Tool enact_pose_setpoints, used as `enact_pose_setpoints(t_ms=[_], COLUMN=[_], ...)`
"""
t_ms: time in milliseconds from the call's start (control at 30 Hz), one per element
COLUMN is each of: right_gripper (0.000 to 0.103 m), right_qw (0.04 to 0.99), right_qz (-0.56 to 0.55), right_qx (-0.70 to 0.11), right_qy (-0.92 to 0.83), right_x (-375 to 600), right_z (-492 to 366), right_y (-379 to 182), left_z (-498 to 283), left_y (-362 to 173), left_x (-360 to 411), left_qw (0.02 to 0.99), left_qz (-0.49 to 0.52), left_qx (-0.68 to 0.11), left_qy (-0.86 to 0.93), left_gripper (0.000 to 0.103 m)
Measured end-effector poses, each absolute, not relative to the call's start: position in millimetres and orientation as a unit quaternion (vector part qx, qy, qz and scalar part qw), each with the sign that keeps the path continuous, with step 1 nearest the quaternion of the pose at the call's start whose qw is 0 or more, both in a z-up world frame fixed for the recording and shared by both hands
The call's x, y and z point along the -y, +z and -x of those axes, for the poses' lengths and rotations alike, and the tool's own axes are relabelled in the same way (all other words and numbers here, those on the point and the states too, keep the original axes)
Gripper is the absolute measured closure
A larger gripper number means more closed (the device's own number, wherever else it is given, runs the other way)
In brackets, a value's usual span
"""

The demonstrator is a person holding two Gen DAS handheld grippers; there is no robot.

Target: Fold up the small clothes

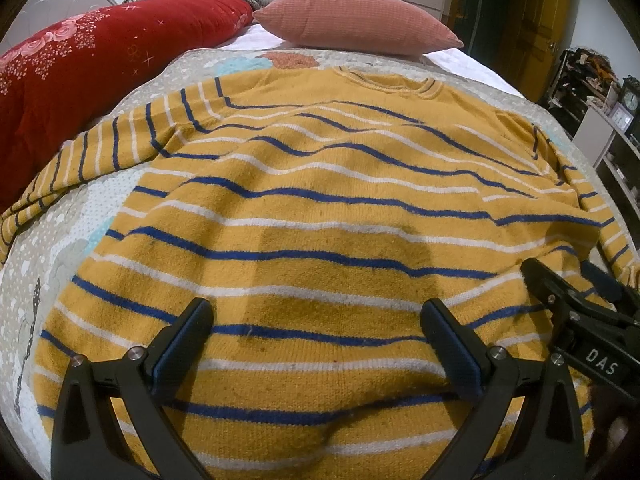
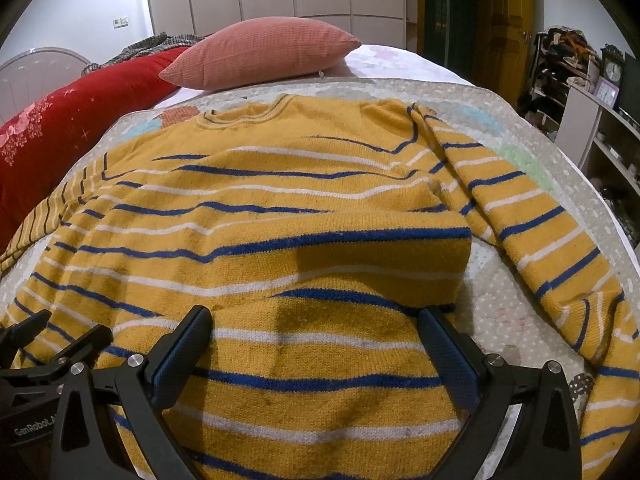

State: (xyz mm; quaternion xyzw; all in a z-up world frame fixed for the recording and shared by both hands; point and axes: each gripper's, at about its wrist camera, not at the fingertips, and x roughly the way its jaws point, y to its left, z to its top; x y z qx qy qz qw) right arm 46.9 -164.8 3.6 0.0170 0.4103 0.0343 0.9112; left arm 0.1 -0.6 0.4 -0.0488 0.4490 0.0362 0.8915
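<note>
**A:** Where was the sweater at that moment?

**B:** The yellow striped sweater (image 1: 320, 200) lay front down or front up, I couldn't tell which, spread across the quilted bedspread (image 1: 60, 248), neckline (image 2: 244, 114) toward the pink pillow (image 1: 356, 20). One sleeve (image 1: 80, 160) trailed toward the red blanket (image 1: 100, 60); the other sleeve (image 2: 540, 240) ran down the opposite side. In the right wrist view a fold (image 2: 380, 240) in the body was already doubled over near that sleeve.

**A:** And the tools?

**B:** The left gripper (image 1: 318, 340) hovered over the lower body of the sweater, fingers spread wide, nothing between them. The right gripper (image 2: 316, 340) was the same: fingers apart, empty, just above the knit. They sat close beside each other; each showed at the edge of the other's view.

**A:** So what would have made the step go well?

**B:** My judgement: the rumpled body needed flattening before any fold. I'd have sent each gripper outward to its own side, pinched only the hem edge or the sleeve, and avoided grabbing both layers where the cloth was doubled. The knit looked thick and soft, so a deep bite would hold better than a fingertip nip.

**A:** Risks?

**B:** Dragging the bedspread up with it, and the far sleeve slipping off toward the blanket.
</note>
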Motion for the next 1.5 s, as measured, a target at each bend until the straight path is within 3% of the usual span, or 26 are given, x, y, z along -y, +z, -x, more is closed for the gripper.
enact_pose_setpoints(t_ms=[100,200,433,667,1067,1100,1167,1267,1500], right_gripper=[0.000,0.000,0.000,0.000,0.000,0.002,0.015,0.022,0.024], right_qw=[0.910,0.910,0.867,0.846,0.889,0.889,0.894,0.898,0.909], right_qz=[-0.027,-0.037,-0.102,-0.098,-0.050,-0.049,-0.066,-0.125,-0.123], right_qx=[-0.411,-0.410,-0.478,-0.512,-0.447,-0.448,-0.436,-0.410,-0.382], right_qy=[0.041,0.048,0.096,0.110,0.084,0.086,0.082,0.101,0.109], right_x=[168.4,172.0,194.6,185.4,166.9,168.1,176.4,195.6,215.9], right_z=[-47.3,-47.4,-54.7,-29.3,-9.7,-9.6,-3.8,9.8,52.3], right_y=[3.0,2.8,11.8,8.6,1.1,3.9,14.0,34.0,60.1], left_z=[10.8,41.9,122.1,158.0,175.0,174.0,172.7,172.5,186.8], left_y=[15.2,43.0,93.3,80.1,84.5,84.4,82.6,79.9,80.7], left_x=[-10.4,-26.1,-54.3,-73.0,-60.5,-62.2,-67.9,-77.1,-92.2], left_qw=[0.893,0.905,0.945,0.938,0.947,0.946,0.943,0.938,0.936], left_qz=[0.081,0.111,0.040,0.029,0.021,0.025,0.036,0.052,0.031], left_qx=[-0.442,-0.409,-0.314,-0.332,-0.306,-0.309,-0.318,-0.331,-0.338], left_qy=[0.026,0.021,0.088,0.097,0.098,0.097,0.095,0.092,0.088], left_gripper=[0.008,0.008,0.007,0.006,0.006,0.006,0.006,0.006,0.006])
